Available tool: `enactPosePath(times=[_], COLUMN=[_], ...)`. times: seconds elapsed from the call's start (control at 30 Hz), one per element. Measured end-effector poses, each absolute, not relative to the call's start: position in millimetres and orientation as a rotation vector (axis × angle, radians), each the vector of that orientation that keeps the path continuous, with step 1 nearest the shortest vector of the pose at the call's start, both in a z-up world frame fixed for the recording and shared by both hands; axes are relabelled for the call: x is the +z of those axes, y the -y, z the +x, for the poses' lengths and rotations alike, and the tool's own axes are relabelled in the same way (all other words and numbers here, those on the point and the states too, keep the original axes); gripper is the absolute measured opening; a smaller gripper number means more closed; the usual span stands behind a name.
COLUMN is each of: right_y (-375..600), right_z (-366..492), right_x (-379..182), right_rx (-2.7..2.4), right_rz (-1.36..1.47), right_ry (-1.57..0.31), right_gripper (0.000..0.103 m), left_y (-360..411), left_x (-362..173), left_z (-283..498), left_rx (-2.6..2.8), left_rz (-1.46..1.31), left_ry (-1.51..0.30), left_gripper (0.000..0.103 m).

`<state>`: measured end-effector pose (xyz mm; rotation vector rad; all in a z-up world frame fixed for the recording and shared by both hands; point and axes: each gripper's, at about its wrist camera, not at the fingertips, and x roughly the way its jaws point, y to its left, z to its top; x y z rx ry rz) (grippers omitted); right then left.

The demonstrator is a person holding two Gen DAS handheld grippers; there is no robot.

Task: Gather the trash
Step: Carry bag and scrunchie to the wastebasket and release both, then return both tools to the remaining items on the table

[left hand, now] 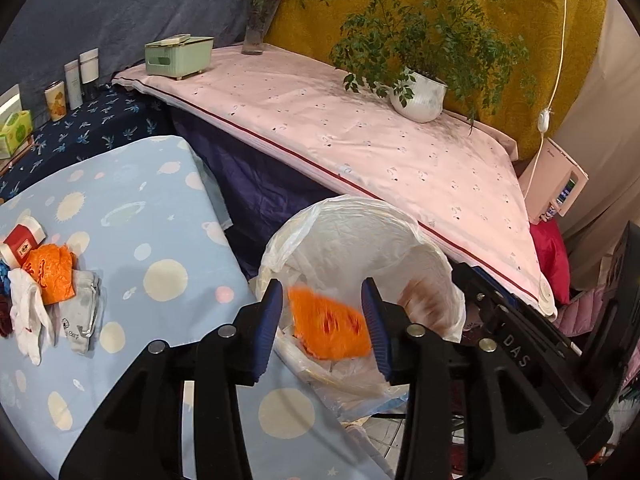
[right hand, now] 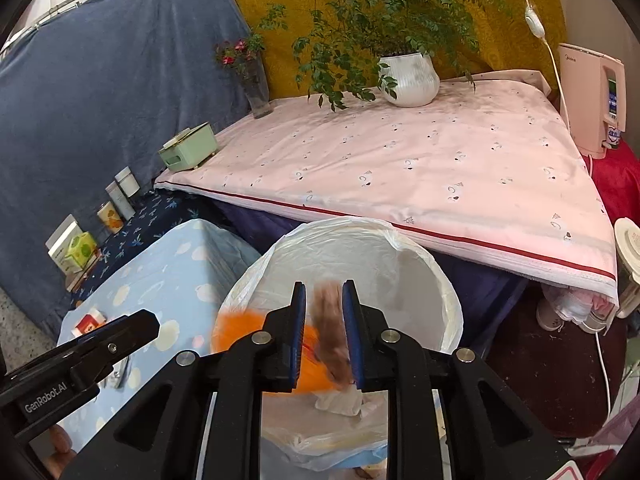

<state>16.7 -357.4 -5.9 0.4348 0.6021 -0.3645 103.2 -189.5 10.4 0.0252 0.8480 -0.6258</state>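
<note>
Both grippers are parked over the lined trash bin [right hand: 404,280]: the left gripper [left hand: 325,320] is released with the orange wrapper [left hand: 328,326] dropping loose between its jaws. A blurry brown scrap [right hand: 329,328] sits between the right gripper [right hand: 324,336] jaws, though a real grasp can't be told. More crinkly trash [left hand: 50,276] is left on the near-left bench [left hand: 168,216], probably light and floppy, best pinched at a bunched fold.

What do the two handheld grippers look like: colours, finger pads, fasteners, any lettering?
Both the left gripper and right gripper are black plastic with triangular cut-outs, ribbed blue pads and round silver fasteners. Seen from the right wrist, the left one's side reads "GenRobot.AI" in white. No cables or sleeves show.
</note>
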Motion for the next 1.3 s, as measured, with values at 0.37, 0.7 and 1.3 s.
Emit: enactPosePath(times=[0.37, 0.7, 1.3], right_y=[339.9, 303.5, 212.4], right_z=[15.6, 20.7, 43.6], right_x=[6.4, 18.8, 28.0], right_rx=[-0.334, -0.271, -0.126], right_rz=[0.405, 0.363, 0.276], right_ry=[-0.59, -0.592, -0.625], right_gripper=[0.029, 0.032, 0.032], left_y=[166.0, 130.9, 35.9], left_x=[10.9, 19.3, 11.2], left_z=[103.1, 102.9, 114.8], left_rx=[-0.575, -0.526, -0.384], left_rz=[0.014, -0.029, -0.133], left_ry=[-0.842, -0.823, -0.836], left_gripper=[0.041, 0.041, 0.043])
